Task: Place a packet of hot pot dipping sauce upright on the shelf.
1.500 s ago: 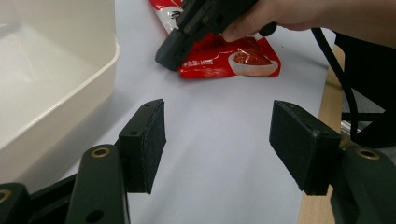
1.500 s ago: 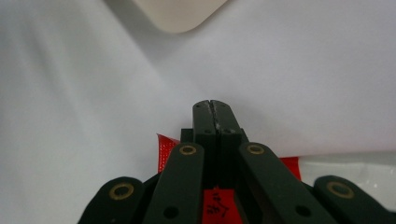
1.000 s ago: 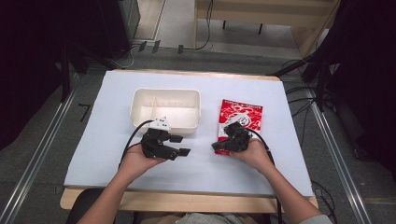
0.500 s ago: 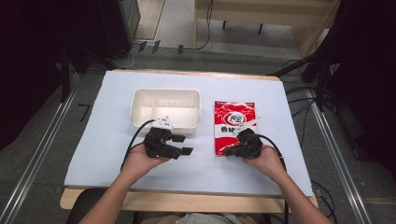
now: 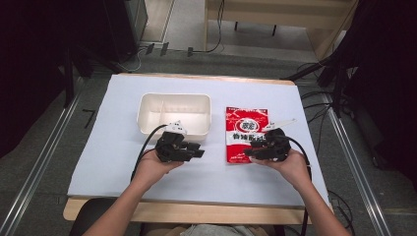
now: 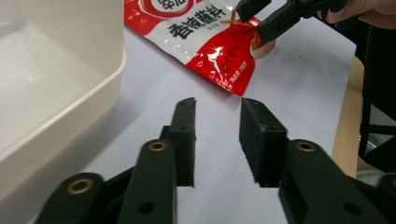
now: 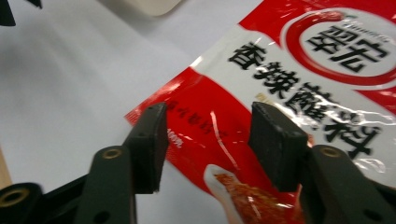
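While both grippers, left gripper (image 5: 195, 150) and right gripper (image 5: 250, 151), gape empty: glossy red-and-white foil sachet (image 5: 247, 132) released; regrasp next, likely toward cream plastic tray (image 5: 173, 100).

Right gripper (image 5: 252, 151) has let go of the red packet (image 5: 248, 129): its jaws have just been opening and now stand apart over the packet's near corner, not pressing it. The packet, lifted and tilted a second ago, now lies flat on the table (image 5: 98, 147). Left gripper (image 5: 196, 150) jaws have just been closing partway, nothing between them.
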### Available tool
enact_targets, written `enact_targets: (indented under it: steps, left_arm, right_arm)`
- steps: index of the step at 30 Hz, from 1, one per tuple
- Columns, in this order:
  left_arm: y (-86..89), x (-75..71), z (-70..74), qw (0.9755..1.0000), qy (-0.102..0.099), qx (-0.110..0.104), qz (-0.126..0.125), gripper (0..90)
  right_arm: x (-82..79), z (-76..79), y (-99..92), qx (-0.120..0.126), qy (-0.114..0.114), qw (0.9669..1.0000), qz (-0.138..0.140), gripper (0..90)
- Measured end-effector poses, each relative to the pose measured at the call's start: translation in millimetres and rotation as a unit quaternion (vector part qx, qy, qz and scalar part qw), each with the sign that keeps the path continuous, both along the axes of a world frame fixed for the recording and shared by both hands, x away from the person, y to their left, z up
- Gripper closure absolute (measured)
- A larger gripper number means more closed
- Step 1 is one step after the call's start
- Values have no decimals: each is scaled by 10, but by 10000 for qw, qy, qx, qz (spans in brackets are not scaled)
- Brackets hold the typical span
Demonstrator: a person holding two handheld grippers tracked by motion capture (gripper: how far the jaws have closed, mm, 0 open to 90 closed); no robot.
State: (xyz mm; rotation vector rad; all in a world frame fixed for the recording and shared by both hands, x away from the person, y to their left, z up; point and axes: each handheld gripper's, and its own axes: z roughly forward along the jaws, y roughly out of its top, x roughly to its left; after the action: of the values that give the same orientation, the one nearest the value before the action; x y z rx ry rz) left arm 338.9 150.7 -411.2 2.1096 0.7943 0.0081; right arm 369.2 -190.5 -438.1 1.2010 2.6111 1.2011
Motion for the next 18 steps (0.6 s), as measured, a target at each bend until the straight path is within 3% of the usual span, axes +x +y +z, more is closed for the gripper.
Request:
enact_targets:
  steps: [7,10,13,18]
  left_arm:
    - [-186,-4,-1,9998,-52,-103,-145,867]
    - [-310,2,-28,9996,6,-42,-273,885]
    - [-413,17,-55,9996,120,-20,-273,880]
    - [-550,67,-97,9997,115,-48,-208,900]
  right_arm:
    - [55,34,-95,-28,-132,9998,-165,391]
    - [84,51,-128,9,-120,9996,-257,380]
    - [108,69,-166,46,-109,9994,-337,370]
    - [152,73,-231,100,-102,9986,-502,368]
